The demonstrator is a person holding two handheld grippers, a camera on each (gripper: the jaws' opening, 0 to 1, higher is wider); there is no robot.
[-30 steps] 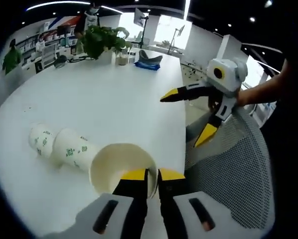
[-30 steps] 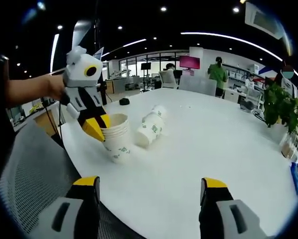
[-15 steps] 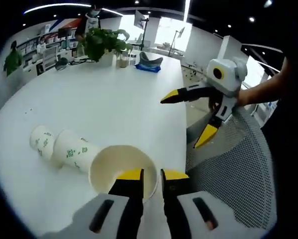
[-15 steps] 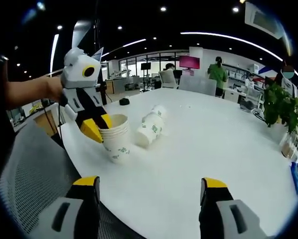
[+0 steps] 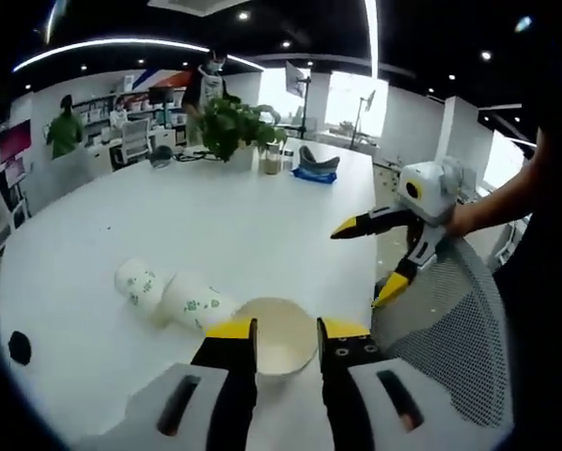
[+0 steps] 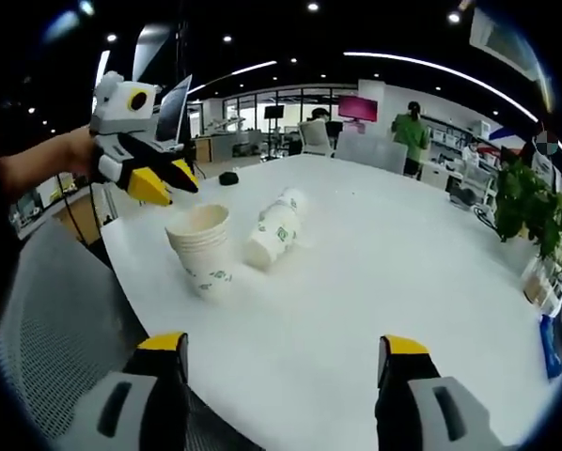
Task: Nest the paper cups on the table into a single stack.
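Now | upright cup stack [image 6: 200, 249] near table edge [image 6: 121, 272] | left tool [image 6: 162, 183] narrow, empty, above it | right tool [image 6: 279, 362] wide.

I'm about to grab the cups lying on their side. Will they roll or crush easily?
The lying cups are tapered and rest on their side on the smooth white table, so a nudge probably rolls them in a curve. Being thin paper, they look light and would likely dent under a hard squeeze.
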